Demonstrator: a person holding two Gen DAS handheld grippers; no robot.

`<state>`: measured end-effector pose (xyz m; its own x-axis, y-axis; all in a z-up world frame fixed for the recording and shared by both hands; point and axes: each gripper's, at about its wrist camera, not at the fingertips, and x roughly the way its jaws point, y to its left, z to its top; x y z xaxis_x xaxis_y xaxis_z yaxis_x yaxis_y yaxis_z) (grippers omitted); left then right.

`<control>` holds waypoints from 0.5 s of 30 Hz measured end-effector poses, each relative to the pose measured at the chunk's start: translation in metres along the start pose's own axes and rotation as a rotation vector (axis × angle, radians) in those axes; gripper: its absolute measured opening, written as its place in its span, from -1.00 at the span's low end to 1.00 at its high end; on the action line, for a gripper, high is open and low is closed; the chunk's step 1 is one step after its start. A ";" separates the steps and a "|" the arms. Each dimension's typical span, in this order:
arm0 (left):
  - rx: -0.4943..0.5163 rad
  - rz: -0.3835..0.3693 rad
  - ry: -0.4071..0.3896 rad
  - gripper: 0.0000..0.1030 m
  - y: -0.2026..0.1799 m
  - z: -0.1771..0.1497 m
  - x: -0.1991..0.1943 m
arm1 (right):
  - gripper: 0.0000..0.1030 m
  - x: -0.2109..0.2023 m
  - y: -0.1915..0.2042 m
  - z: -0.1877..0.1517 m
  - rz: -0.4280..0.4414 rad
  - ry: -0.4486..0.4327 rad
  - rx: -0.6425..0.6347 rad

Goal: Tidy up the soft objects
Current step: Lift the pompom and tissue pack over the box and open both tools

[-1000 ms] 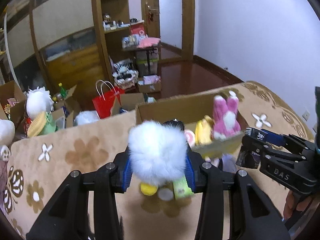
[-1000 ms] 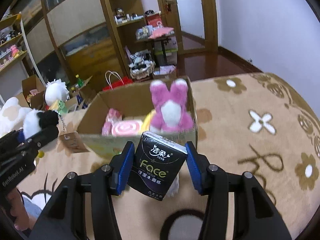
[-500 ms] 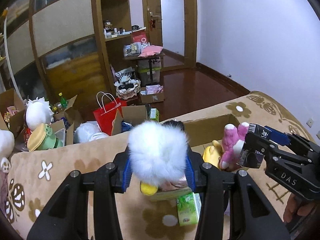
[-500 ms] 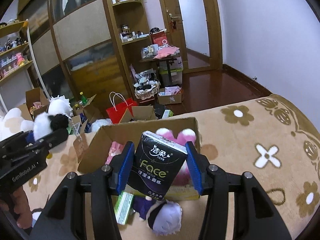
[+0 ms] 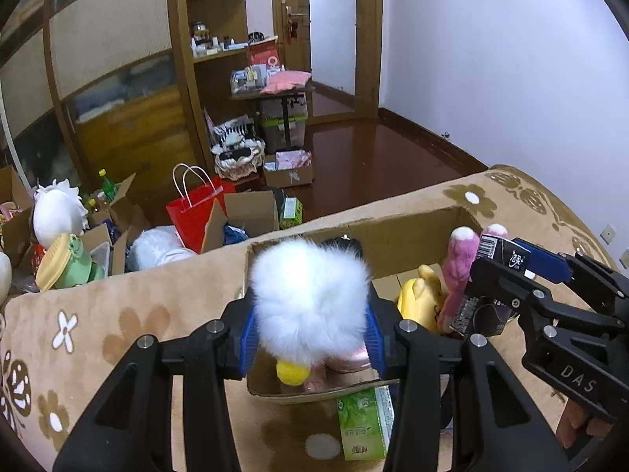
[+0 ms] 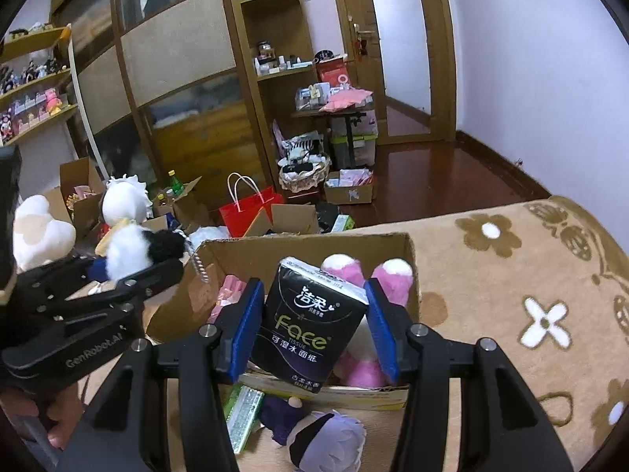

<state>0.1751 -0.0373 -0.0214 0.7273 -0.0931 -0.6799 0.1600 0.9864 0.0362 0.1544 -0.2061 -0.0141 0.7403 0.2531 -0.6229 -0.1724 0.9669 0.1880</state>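
Observation:
My left gripper (image 5: 310, 338) is shut on a white fluffy plush (image 5: 310, 299) with a yellow foot, held over the left part of an open cardboard box (image 5: 393, 236). My right gripper (image 6: 312, 330) is shut on a black tissue pack (image 6: 310, 322), held over the same box (image 6: 298, 249). Inside the box are a pink bunny plush (image 5: 456, 271), also seen in the right wrist view (image 6: 389, 279), a yellow plush (image 5: 420, 299) and a pink soft item (image 6: 230, 293). Each gripper shows in the other's view.
The box stands on a beige flowered blanket (image 6: 511, 275). In front of it lie a green tissue pack (image 5: 363, 428) and a purple-haired doll (image 6: 322, 432). Beyond the edge, the floor holds a red bag (image 5: 196, 208), boxes and plush toys (image 5: 59, 212).
Both grippers have risen and moved forward over the box with their loads. The box now lies lower in both views.

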 end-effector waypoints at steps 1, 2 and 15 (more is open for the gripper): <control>0.000 0.000 0.005 -0.16 0.000 -0.001 0.002 | 0.06 0.002 -0.001 0.000 0.002 0.003 0.003; 0.000 -0.001 0.010 -0.15 0.001 -0.002 0.004 | 0.07 0.004 -0.002 -0.001 0.004 0.008 0.003; -0.001 -0.013 0.059 0.09 0.003 -0.010 0.021 | 0.08 0.009 -0.001 -0.004 0.003 0.011 -0.001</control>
<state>0.1845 -0.0352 -0.0431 0.6846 -0.0980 -0.7223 0.1686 0.9853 0.0262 0.1589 -0.2050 -0.0231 0.7326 0.2563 -0.6306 -0.1753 0.9662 0.1891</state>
